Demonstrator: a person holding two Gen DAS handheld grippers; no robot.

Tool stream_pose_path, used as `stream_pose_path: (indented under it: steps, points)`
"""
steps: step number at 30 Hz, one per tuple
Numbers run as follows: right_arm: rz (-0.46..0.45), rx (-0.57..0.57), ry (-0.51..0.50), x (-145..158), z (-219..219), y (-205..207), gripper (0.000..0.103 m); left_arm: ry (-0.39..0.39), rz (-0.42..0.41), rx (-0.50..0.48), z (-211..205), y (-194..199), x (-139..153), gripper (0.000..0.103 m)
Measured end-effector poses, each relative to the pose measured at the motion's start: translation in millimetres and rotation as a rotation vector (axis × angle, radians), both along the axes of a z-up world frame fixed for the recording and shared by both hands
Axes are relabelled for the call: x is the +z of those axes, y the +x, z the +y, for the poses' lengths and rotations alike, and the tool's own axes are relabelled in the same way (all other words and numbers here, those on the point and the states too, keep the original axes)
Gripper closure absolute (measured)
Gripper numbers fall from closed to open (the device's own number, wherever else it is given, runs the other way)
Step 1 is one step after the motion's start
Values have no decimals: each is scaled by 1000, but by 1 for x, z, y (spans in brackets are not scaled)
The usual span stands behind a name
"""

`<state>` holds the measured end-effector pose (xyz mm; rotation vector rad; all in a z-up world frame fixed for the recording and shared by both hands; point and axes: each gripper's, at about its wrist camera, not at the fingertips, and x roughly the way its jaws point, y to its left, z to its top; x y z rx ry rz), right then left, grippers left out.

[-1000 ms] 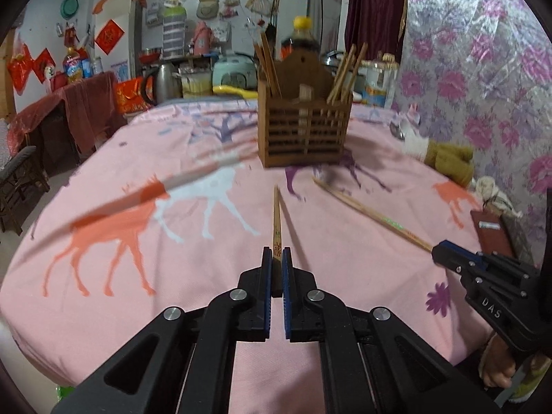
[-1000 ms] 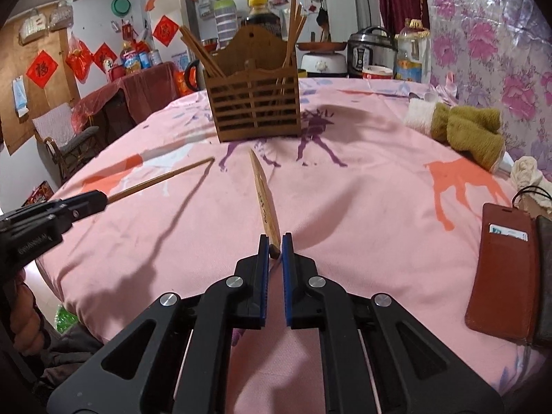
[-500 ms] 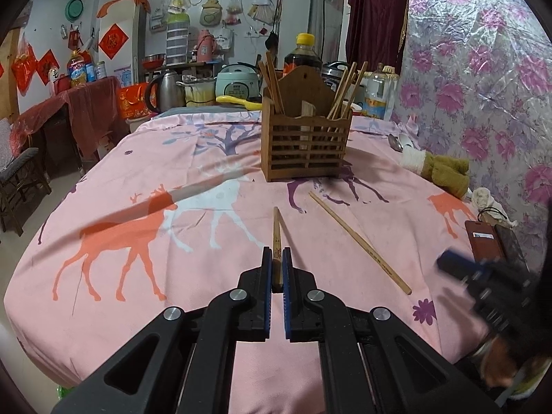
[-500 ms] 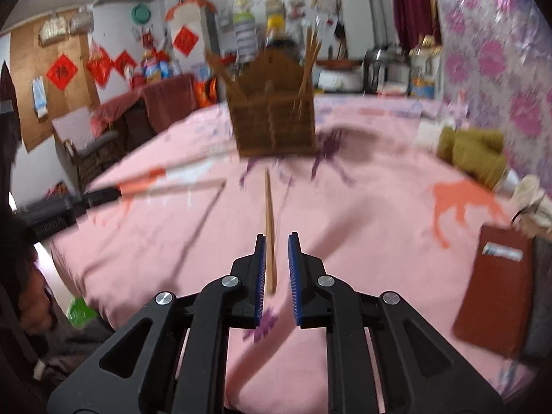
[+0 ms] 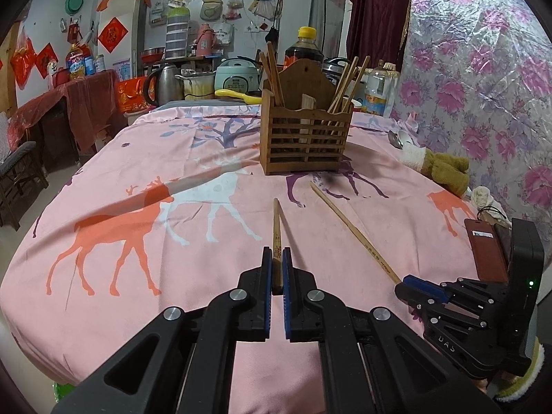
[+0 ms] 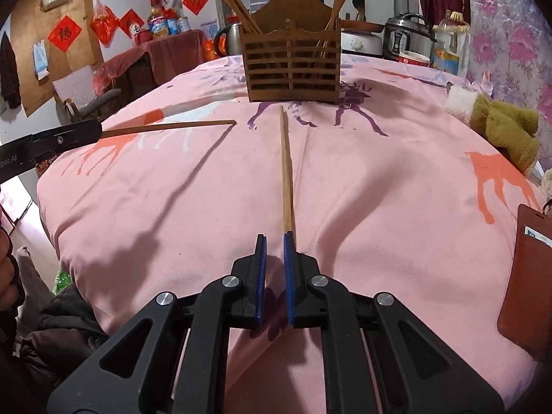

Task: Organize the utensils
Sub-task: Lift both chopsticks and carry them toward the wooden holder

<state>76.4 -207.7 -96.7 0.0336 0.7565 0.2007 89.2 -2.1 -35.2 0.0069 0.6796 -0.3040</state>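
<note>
- The right tool (image 6: 273, 243) has let go. Its jaws are slightly apart and closing, with nothing between them.
- The thin bamboo chopstick (image 6: 285, 172) it held raised a second ago now lies on the pink deer-print table (image 6: 396, 179). Its near end touches the right pad's tip.
- The left tool (image 5: 277, 258) still pinches a second bamboo chopstick (image 5: 276, 224).
- Farthest ahead stands the slatted brown wooden holder (image 6: 293, 69). Neither chopstick is in it yet, so a regrasp seems likely.
</note>
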Motion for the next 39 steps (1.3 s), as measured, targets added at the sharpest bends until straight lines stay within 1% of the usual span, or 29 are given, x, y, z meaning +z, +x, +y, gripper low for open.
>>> stream_pose_path:
  steps: [6,8,9,10,12,17,21,25,29,33,39]
  points:
    - [0,-13,4,1,-3,1,94,1,18,-1,-1,2,-6,97]
    - [5,-35,-13,-1,-4,2,91,2,24,-2,-1,3,-7,97]
    - [10,-45,-10,-2,-6,3,91,2,26,-2,-1,4,-8,97]
    - [20,-45,-4,-2,-9,4,97,2,28,-2,-1,4,-8,97]
    - [19,-42,-3,-2,-8,4,97,2,26,-1,-1,4,-8,97]
    - [-21,-37,-14,6,-6,-3,97,0,22,5,0,4,-8,97]
    - [-103,-62,-17,29,-13,-14,97,-8,5,16,4,2,1,97]
    - [-168,-83,24,57,-23,-21,97,-12,-28,23,6,-4,16,97]
    - [-255,-97,61,91,-31,-29,97,-14,-60,18,5,-7,31,97]
    - [-314,-95,98,119,-33,-29,97,-9,-85,5,0,-8,45,97]
    - [-365,-85,137,145,-36,-26,97,-31,-102,-18,-3,-4,64,97]
